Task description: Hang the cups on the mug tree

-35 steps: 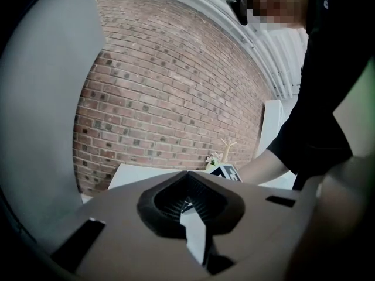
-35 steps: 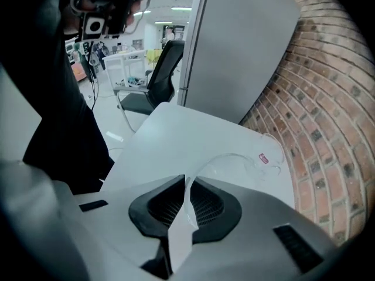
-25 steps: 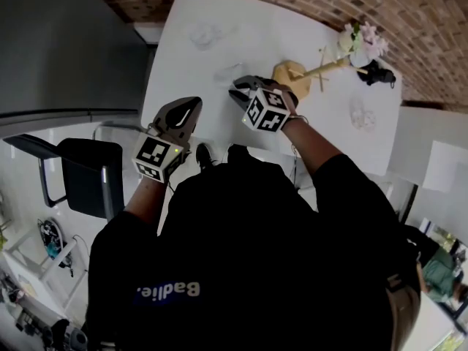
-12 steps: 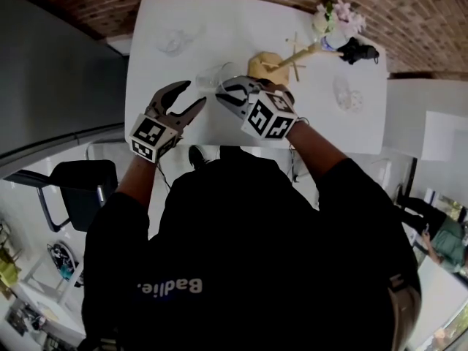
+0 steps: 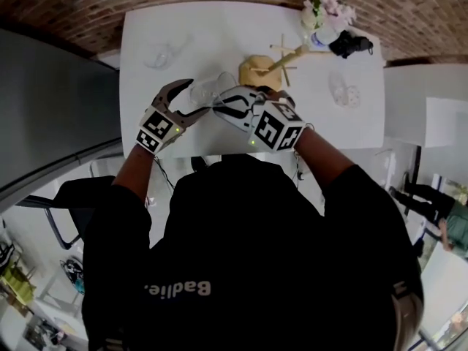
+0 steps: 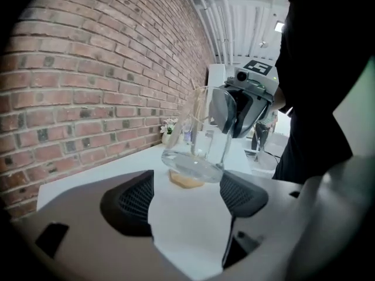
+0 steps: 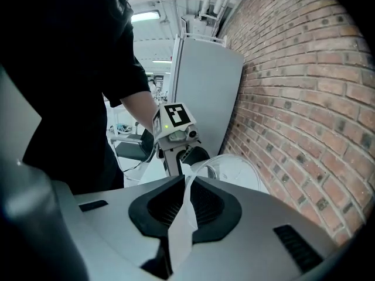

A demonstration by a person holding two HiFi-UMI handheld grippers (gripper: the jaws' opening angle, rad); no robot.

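Right hand-held gripper [image 7: 186, 183] clamped on glass cup [image 5: 207, 90], seemingly by its rim, over counter's [image 5: 219, 28] near edge. Left hand-held gripper [image 6: 187, 192] jaws just opening wide; cup at their mouth, untouched. Mug tree [image 5: 265, 68] mid-counter.

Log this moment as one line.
left gripper: jaws just opening, nothing between, glass cup ahead | right gripper: shut on glass cup

Glass cup [image 7: 234, 170] mostly hidden behind right gripper [image 7: 186, 186]; table [image 5: 219, 35] near edge hidden by person [image 5: 278, 254].
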